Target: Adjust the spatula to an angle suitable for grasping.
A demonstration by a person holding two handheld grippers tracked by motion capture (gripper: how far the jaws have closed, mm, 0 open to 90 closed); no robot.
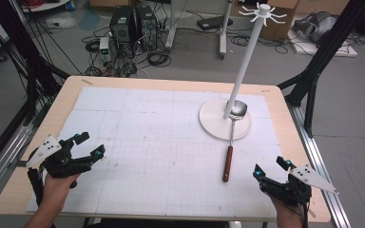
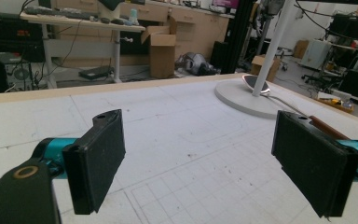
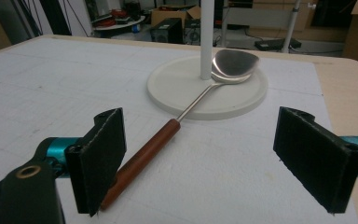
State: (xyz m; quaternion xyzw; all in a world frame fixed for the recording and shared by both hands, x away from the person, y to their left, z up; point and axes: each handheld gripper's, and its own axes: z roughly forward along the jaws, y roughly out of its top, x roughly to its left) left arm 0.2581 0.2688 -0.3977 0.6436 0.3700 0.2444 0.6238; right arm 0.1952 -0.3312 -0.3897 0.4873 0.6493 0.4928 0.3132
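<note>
The floor (image 1: 351,80) is grey. Two computer towers (image 1: 133,26) stand beyond the table (image 1: 166,83) among loose cables (image 1: 100,47). Cardboard boxes (image 2: 162,49) and desks (image 2: 81,23) line the far wall.

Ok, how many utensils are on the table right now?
1: a metal ladle with a brown wooden handle, its bowl resting on the white stand's round base beside the pole, handle lying on the mat toward the right gripper.
</note>
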